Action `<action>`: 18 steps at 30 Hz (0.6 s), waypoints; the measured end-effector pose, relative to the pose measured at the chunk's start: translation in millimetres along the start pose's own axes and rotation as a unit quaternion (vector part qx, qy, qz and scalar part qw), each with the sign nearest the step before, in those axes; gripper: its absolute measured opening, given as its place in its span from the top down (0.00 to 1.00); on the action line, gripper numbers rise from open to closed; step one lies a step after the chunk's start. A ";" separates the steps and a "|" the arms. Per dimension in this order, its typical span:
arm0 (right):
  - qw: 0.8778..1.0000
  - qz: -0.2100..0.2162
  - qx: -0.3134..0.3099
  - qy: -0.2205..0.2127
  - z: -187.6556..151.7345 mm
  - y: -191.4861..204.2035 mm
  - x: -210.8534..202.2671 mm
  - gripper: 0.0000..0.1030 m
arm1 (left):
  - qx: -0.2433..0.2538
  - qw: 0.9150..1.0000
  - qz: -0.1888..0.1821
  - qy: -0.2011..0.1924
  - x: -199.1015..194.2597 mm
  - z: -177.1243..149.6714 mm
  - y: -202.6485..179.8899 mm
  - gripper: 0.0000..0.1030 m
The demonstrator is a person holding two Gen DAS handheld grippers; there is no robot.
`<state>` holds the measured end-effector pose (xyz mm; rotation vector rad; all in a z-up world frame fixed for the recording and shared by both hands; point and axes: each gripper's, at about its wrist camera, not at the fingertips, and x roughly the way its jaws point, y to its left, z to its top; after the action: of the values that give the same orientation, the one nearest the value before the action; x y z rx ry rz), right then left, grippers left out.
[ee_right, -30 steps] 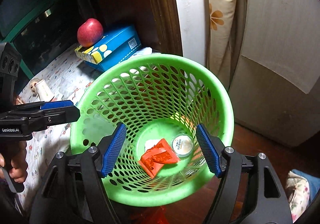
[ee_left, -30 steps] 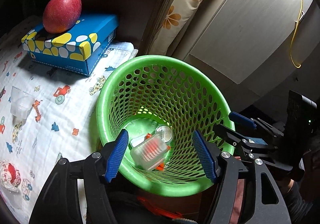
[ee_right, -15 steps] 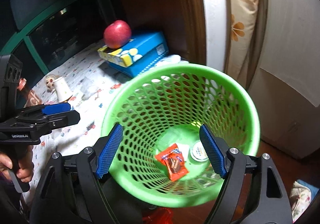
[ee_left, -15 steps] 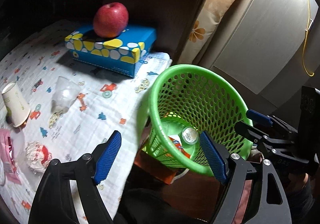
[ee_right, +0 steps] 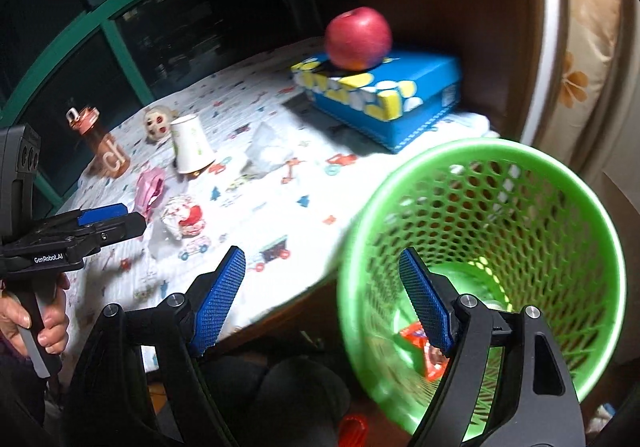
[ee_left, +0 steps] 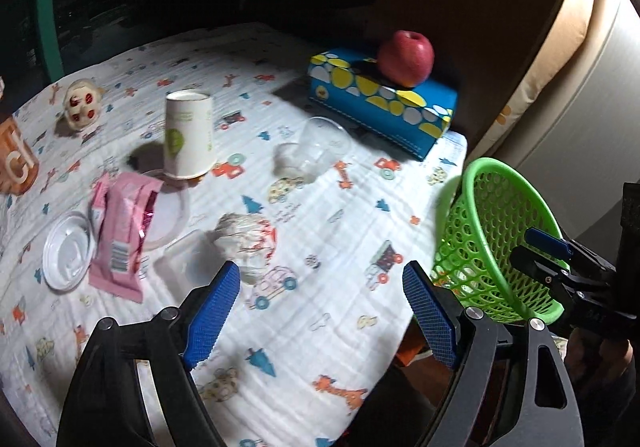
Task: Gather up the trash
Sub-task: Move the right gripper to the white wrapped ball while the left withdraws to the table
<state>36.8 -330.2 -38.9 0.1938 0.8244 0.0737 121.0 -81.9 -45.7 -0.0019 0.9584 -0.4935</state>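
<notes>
**Q:** What does the left wrist view show of your grippers and the trash?

**A:** My left gripper (ee_left: 320, 311) hung over the printed cloth (ee_left: 320, 347) with its jaws apart and nothing between them; they had just been opening wider. My right gripper (ee_right: 322, 299) was the same, jaws spread and empty, just opened further, poised over the table edge beside the green basket (ee_right: 600, 243). The basket stood off the cloth's right edge, below table level, with an orange wrapper (ee_right: 416, 335) already lying in it.

**Q:** Where did the remaining trash lie, and how was it oriented?

**A:** Nearest my left jaws lay a crumpled ball of film (ee_left: 246, 233), with no clear long axis. The pink wrapper (ee_left: 120, 235) lay flat, its long axis running from near edge to far, its torn end away from me. The paper cup (ee_left: 188, 135) stood mouth down, axis upright. A clear cup (ee_left: 316, 151) lay on its side, mouth pointing away and to the right. A clear lid (ee_left: 66, 253) lay flat, just left of the pink wrapper.

**Q:** What could have gone wrong from there?

**A:** I judged that the light ball could squirt out of closing pads, or the cloth could be pinched with it and drag the cups. The apple (ee_left: 406, 57) on the tissue box (ee_left: 380, 103) was not trash; a careless sweep might have toppled it.
</notes>
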 end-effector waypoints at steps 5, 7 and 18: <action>0.999 0.024 -0.028 0.016 6.5 31.2 25.3 0.24 | -0.038 0.999 0.026 -0.004 -10.0 -14.1 45.4 0.22; 0.999 0.035 -0.036 0.023 8.5 42.4 35.8 0.24 | -0.053 0.998 0.036 -0.004 -13.2 -20.0 61.4 0.22; 0.989 0.115 -0.063 0.073 22.7 110.0 102.5 0.25 | -0.100 0.993 0.058 -0.009 -28.9 -43.7 112.4 0.24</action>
<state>124.0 -211.2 -75.8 0.1651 0.9372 0.3605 118.3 39.1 -72.9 -0.1305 0.9811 -0.2878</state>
